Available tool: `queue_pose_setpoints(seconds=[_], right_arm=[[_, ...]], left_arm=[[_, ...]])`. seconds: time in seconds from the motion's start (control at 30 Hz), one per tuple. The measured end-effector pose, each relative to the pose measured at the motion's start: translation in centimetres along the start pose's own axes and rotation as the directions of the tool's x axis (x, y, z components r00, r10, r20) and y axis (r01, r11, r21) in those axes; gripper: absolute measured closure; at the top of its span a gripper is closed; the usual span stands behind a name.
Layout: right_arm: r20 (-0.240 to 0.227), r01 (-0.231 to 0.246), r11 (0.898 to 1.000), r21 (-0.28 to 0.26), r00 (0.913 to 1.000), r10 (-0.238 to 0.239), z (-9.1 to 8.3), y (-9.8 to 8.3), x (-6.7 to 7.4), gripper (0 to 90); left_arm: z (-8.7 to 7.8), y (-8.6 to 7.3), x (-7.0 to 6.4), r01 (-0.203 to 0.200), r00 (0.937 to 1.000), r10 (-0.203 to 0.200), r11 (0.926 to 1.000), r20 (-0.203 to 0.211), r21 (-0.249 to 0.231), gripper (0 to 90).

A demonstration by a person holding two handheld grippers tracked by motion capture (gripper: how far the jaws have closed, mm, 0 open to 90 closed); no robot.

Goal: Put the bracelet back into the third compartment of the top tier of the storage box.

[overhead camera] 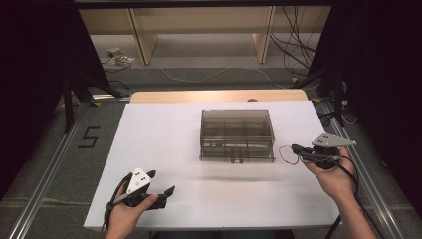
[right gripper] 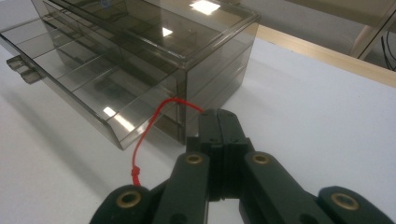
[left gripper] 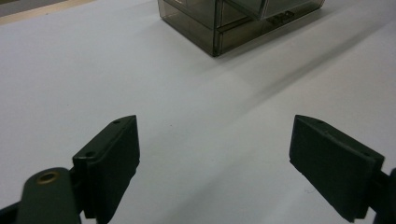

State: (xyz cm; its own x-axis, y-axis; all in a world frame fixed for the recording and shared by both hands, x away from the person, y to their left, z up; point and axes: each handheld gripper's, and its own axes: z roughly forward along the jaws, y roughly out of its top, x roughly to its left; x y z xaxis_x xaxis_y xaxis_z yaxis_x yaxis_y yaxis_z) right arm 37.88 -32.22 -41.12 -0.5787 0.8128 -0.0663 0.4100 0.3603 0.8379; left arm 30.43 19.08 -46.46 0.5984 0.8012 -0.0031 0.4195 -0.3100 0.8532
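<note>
White board covers the table [overhead camera: 164, 129], and beyond its far edge, at the top of the high view, lie grey floor, wooden shelf legs and loose cables.

At the right of that view the right gripper [overhead camera: 297, 149] has its jaws pressed flat together, and a red string [overhead camera: 285, 155] is pinched at their tips. In the right gripper view the string [right gripper: 145, 133] arcs out from the jaw tips and drops down the left side of the gripper to a small knot low in the frame. Holding it by one end probably lets the loop hang free and clear of the board, so it can be steered into an opening instead of dragged.

Just left of those tips stands a smoky clear drawer box [overhead camera: 237, 134], near the middle of the high view. Its lower drawer [right gripper: 70, 77] is pulled out toward the bottom of the high view, the handle tabs showing at the far left of the right gripper view. That open tray looks like the intended place for the string, which would explain why the gripper sits beside the box's corner.

At lower left the left gripper [overhead camera: 160, 186] has its jaws spread wide with nothing between them, resting low over bare board, well apart from the box [left gripper: 233, 21]. It seems parked there, ready to push the drawer in or steady the box.
</note>
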Motion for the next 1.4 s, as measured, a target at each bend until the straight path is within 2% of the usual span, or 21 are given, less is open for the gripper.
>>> queue_pose_setpoints(seconds=[1.4], right_arm=[[-0.002,0.024,0.999,-0.043,0.9997,-0.025,-0.2,1.9,0.5,90.0]], left_arm=[[0.1,0.0,-0.1,-0.002,1.0,0.002,1.0,0.003,-0.001,16.1]])
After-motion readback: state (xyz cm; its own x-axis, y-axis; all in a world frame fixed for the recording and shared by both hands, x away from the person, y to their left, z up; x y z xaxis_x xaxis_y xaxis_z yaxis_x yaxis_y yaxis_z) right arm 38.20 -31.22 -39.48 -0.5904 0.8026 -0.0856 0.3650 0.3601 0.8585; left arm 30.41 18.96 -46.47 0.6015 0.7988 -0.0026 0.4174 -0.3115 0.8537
